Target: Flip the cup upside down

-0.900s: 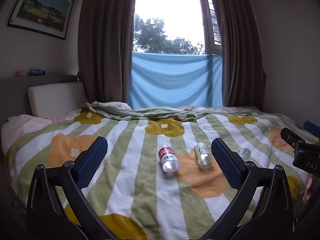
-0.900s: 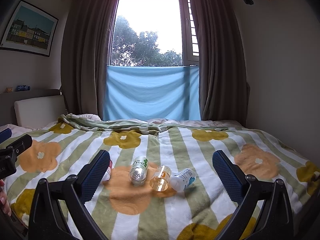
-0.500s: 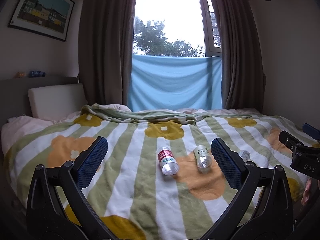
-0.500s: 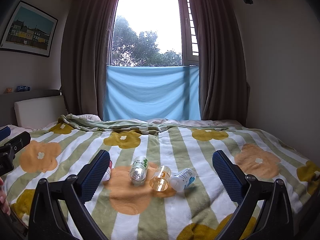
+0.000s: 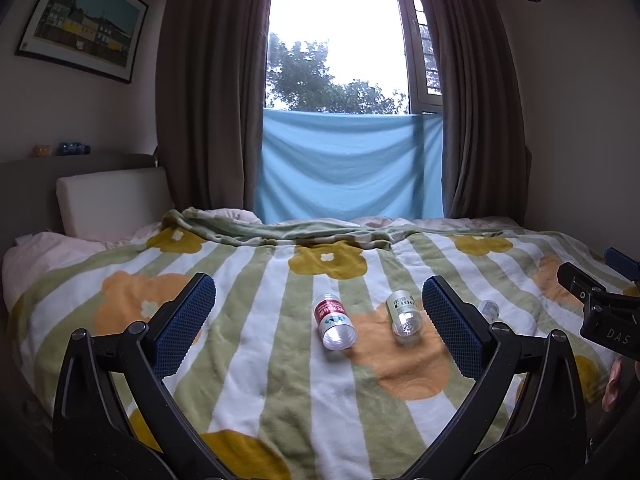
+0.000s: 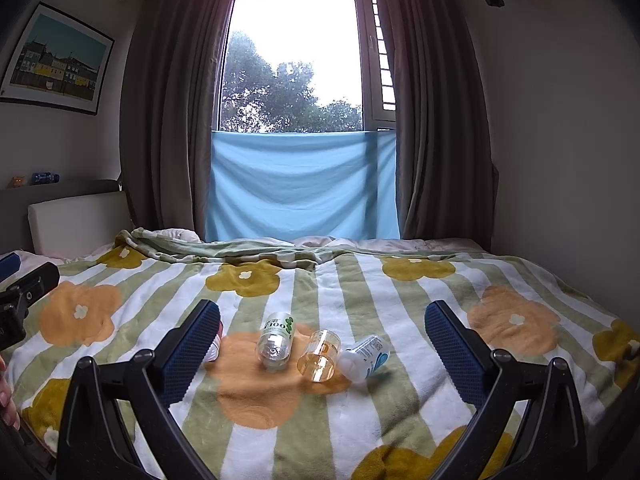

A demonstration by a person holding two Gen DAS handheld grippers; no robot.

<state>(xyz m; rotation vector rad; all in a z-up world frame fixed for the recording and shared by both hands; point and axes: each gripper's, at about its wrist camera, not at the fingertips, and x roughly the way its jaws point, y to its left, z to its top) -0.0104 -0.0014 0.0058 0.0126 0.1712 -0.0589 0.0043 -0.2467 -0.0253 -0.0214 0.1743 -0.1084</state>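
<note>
From my remote seat I saw a blanket (image 6: pixel 360 420) striped sage green and white, scattered with orange and mustard-yellow flowers with white centres. Low in the centre of the right wrist frame lay a clear amber cup (image 6: pixel 318 356), a clear cup with green print (image 6: pixel 276 338) and a white cup with blue marks (image 6: pixel 366 356). In the left wrist view a clear cup with a red label (image 5: pixel 334 320) showed. The gripper pads (image 6: pixel 192 352) were dark blue and dimpled. The curtains (image 6: pixel 168 120) were grey-brown, the cloth (image 6: pixel 300 184) sky blue.
</note>
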